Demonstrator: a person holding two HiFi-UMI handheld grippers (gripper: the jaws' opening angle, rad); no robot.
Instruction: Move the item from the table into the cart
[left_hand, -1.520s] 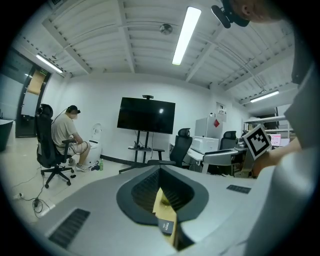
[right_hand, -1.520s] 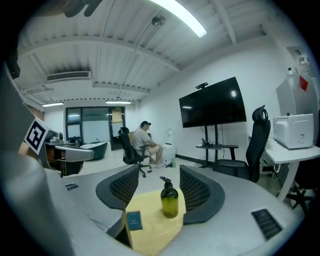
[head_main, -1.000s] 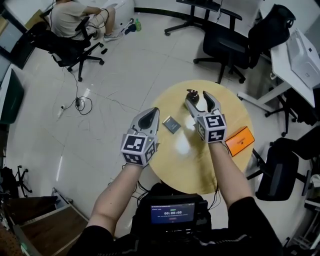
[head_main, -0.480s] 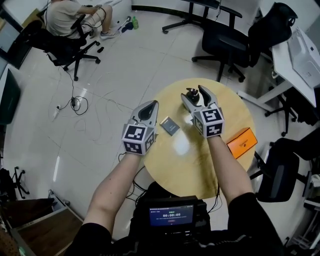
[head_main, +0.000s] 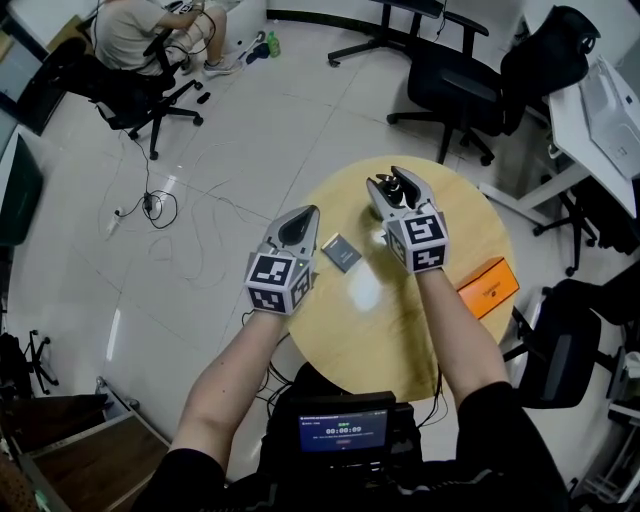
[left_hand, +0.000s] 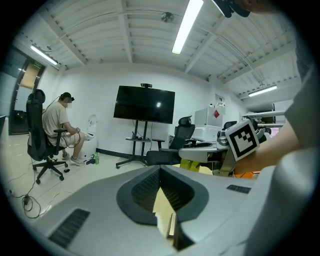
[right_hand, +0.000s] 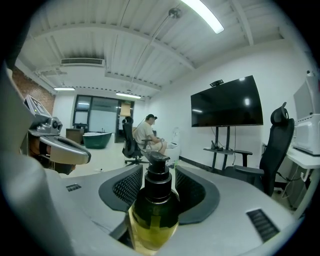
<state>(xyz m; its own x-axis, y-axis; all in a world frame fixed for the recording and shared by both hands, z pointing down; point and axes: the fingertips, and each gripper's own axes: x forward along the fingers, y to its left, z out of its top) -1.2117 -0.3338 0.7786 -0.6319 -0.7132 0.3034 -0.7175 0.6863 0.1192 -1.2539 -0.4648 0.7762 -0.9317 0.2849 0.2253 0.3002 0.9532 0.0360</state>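
Observation:
A small pump bottle (right_hand: 155, 205) of yellow liquid with a black pump top stands at the far edge of the round wooden table (head_main: 400, 320). My right gripper (head_main: 393, 180) is around the pump bottle (head_main: 398, 190). Its jaws are closing, and in the right gripper view (right_hand: 158, 168) the bottle fills the gap between the ribbed pads. My left gripper (head_main: 298, 224) hovers over the table's left edge, shut and holding nothing. In the left gripper view (left_hand: 161, 170) its jaws meet at the tip. No cart is in view.
A flat grey box (head_main: 341, 251) lies on the table between the grippers, and an orange box (head_main: 487, 285) lies at its right edge. Black office chairs (head_main: 450, 85) stand beyond the table and to its right (head_main: 560, 350). A person (head_main: 130, 35) sits far left.
The right gripper has moved forward over the bottle and its jaws have narrowed around it. The left gripper has barely shifted.

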